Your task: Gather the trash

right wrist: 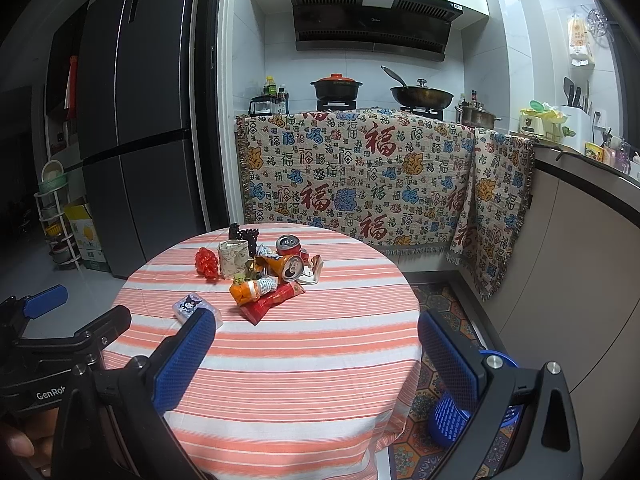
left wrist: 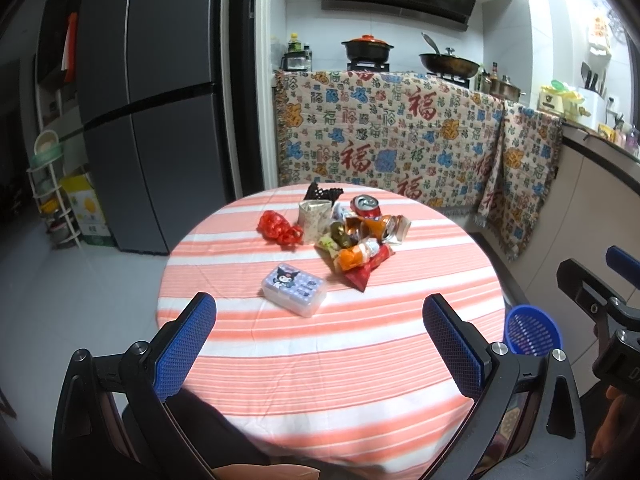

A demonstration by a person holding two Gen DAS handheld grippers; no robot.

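Observation:
A pile of trash lies on the far half of the round striped table point(left wrist: 320, 352) point(right wrist: 304, 360): crushed cans point(left wrist: 366, 206) point(right wrist: 290, 266), an orange wrapper point(left wrist: 352, 258) point(right wrist: 250, 290), a red snack bag point(left wrist: 366, 272) point(right wrist: 268, 304), a red plastic bag point(left wrist: 278, 228) point(right wrist: 207, 262) and a paper cup point(left wrist: 314, 216) point(right wrist: 234, 258). A blue mesh bin point(left wrist: 532, 330) point(right wrist: 452, 416) stands on the floor to the table's right. My left gripper point(left wrist: 320, 344) is open and empty above the near table edge. My right gripper point(right wrist: 316, 364) is open and empty, also near the front.
A Kuromi tissue box point(left wrist: 294, 290) point(right wrist: 192, 306) sits on the table, nearer than the pile. A grey fridge point(left wrist: 152, 100) stands at the left, a cloth-draped stove counter point(left wrist: 384, 132) behind the table, and a cabinet counter point(right wrist: 580, 260) at the right. A patterned mat point(right wrist: 440, 304) lies under the bin.

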